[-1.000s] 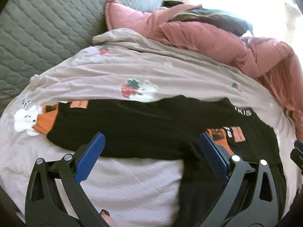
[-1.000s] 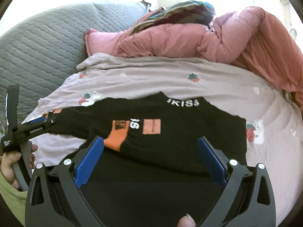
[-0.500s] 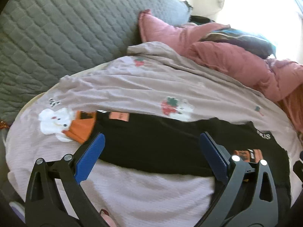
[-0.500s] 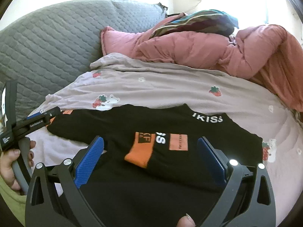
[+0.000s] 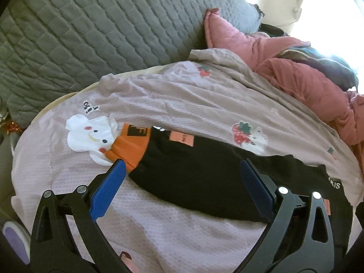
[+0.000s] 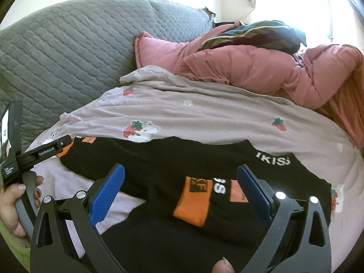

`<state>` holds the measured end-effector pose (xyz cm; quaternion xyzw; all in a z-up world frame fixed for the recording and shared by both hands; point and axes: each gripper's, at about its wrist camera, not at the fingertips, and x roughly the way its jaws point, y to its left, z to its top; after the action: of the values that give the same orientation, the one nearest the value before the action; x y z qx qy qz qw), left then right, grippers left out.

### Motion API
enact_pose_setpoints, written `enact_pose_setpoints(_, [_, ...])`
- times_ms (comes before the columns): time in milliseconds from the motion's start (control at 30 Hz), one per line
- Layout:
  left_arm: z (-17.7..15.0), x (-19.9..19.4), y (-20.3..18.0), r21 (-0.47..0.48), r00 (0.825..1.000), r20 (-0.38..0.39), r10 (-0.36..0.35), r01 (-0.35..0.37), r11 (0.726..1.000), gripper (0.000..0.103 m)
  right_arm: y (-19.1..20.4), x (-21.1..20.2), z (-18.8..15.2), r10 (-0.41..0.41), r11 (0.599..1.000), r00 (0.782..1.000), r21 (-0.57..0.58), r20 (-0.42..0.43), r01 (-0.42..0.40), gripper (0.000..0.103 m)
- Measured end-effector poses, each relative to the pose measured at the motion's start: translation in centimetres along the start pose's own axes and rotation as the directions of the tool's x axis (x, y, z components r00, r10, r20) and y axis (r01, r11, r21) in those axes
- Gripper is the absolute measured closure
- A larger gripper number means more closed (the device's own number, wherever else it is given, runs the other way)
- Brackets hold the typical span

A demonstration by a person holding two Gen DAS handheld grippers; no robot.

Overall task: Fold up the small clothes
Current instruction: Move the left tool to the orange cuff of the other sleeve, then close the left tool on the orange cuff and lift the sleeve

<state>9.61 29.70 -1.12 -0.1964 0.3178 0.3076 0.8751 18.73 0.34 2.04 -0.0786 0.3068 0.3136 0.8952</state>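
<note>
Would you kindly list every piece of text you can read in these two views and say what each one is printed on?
"IKISS" in white: collar edge of the black top.
"SS" in white, sideways: beside the folded sleeve's orange cuff.
"GenRobot.AI": body of the left claw; the label lower on it is too small to read.
Orange patch on the outstretched sleeve: print too blurred.
Black scribble on the pinkish blanket: unreadable.

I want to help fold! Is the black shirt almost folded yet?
Partly. One sleeve with an orange cuff already lies folded across the black shirt. The other sleeve stretches out flat over the pink blanket, unfolded. The left tool is open above it, holding nothing; the right tool is open too. That sleeve and the body folds remain.
</note>
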Motion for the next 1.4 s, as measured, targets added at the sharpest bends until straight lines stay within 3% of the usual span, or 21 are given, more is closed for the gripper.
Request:
enact_pose_setpoints(533, [-0.5,3.8,2.2,-0.073,0.993,-0.105,0.045,-0.053,0.996,0.010,4.3,4.9,0.0,0.067,0.992,0.995,-0.100,-0.073,-0.074,0.005])
enact_pose_setpoints(800, [-0.6,6.0,3.2,-0.117,0.986,-0.162,0.046,-0.065,0.991,0.011,4.3,6.6,-1.4,0.071,0.992,0.990,-0.094,-0.121,-0.083,0.005])
enact_pose_setpoints(867, [-0.7,6.8,3.4,-0.138,0.982,-0.185,0.025,-0.052,0.989,0.030,3.9,6.7,-1.7,0.069,0.993,0.989,-0.082,-0.128,-0.080,0.005])
enact_pose_setpoints(1000, [-0.4,7.8,4.1,-0.186,0.983,-0.183,0.012,-0.046,0.981,0.034,3.0,6.4,-1.9,0.074,0.996,0.989,-0.044,-0.126,-0.080,0.005])
enact_pose_setpoints(1100, [0.0,8.1,4.5,-0.217,0.989,-0.151,0.000,-0.033,0.976,0.048,2.3,6.1,-2.1,0.075,0.997,0.990,-0.018,-0.123,-0.078,0.005])
enact_pose_setpoints(1167, [-0.1,8.1,4.9,-0.237,0.989,-0.145,-0.005,-0.030,0.971,0.078,1.8,5.9,-2.2,0.073,0.997,0.990,-0.002,-0.122,-0.073,0.005])
enact_pose_setpoints(1233, [0.0,7.5,5.4,-0.267,0.992,-0.121,-0.039,0.005,0.964,0.095,1.4,5.7,-2.4,0.074,0.997,0.990,0.015,-0.122,-0.073,0.005])
enact_pose_setpoints(1400, [0.6,5.1,4.0,-0.221,0.991,-0.034,-0.128,0.117,0.968,0.095,-0.3,4.8,-3.7,0.068,0.997,0.989,0.056,-0.129,-0.061,0.005])
